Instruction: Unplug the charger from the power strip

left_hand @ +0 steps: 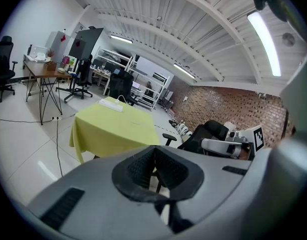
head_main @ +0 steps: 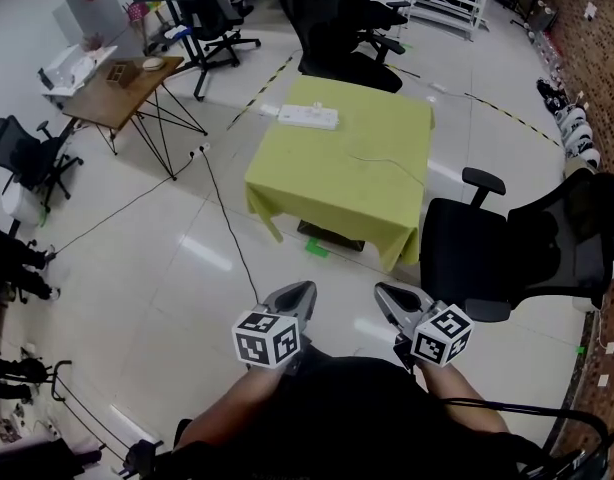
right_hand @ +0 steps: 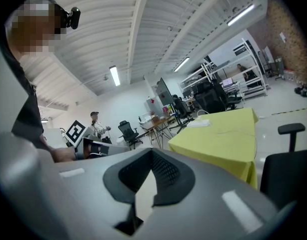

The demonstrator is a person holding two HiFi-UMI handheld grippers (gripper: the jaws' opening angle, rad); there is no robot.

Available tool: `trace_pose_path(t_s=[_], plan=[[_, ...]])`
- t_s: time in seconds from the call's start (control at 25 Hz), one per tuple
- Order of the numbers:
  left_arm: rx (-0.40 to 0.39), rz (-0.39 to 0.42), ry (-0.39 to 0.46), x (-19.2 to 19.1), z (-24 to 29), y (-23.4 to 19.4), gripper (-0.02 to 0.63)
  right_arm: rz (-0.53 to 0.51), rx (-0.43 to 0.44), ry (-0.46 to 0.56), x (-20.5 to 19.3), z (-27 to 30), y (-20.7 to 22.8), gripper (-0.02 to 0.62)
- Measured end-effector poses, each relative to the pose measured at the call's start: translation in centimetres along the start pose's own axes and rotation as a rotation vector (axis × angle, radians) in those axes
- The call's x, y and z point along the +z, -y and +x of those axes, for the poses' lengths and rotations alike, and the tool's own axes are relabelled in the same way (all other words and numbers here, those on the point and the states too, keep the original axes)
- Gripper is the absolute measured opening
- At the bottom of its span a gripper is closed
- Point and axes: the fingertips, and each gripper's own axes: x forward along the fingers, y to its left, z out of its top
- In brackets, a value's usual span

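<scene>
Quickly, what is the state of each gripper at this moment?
Left gripper: closed, holding nothing.
Right gripper: closed, holding nothing.

left gripper (head_main: 295, 293): jaws together | right gripper (head_main: 389, 296): jaws together | side by side

A white power strip (head_main: 309, 116) is laid flat near the far edge of the yellow-green table (head_main: 327, 193) – its length along that edge; a thin white cable (head_main: 387, 162) is trailed across the cloth nearby – the charger itself cannot be made out
</scene>
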Motion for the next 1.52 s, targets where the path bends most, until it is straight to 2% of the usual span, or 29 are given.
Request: trace_pose_path(t_s=[0.2,0.48,0.8,0.92,1.04,1.32,1.52], plan=[[-0.013,-0.024,-0.012,0.3,0.2,-1.3,0.008,0.018,-0.010,-0.044,-0.6,1.6,-0.1,0.002],[0.001,-0.063,0.005,1.5,-0.8,-6.7,0.008,-0.018,0.010,-0.112,-0.6,7.0,-1.0,0.002],[-0.010,-0.076,0.022,3.6,-4.5,-12.9,0.007,-0.082,0.031,-0.113,2.6,15.0,-5.2,0.002],[-0.001,-0.067,0.027,4.3,-5.5,-15.4,0.008,-0.105,0.059,-0.135,2.5,17.5,-6.9,0.003],[0.024,-0.102,0.033,4.2,-6.3,-17.7,0.008,-0.118,0.073,-0.163,2.0,19.2,-7.8,0.003],[0.073,-0.159,0.034,5.0,-5.9,-21.4,0.008,-0.095,0.090,-0.179,2.5,22.5,-6.7,0.003],[0.126,-0.166,0.051,8.0,-4.4,-24.5,0.008,-0.055,0.101,-0.153,3.9,25.8,-3.7,0.003]])
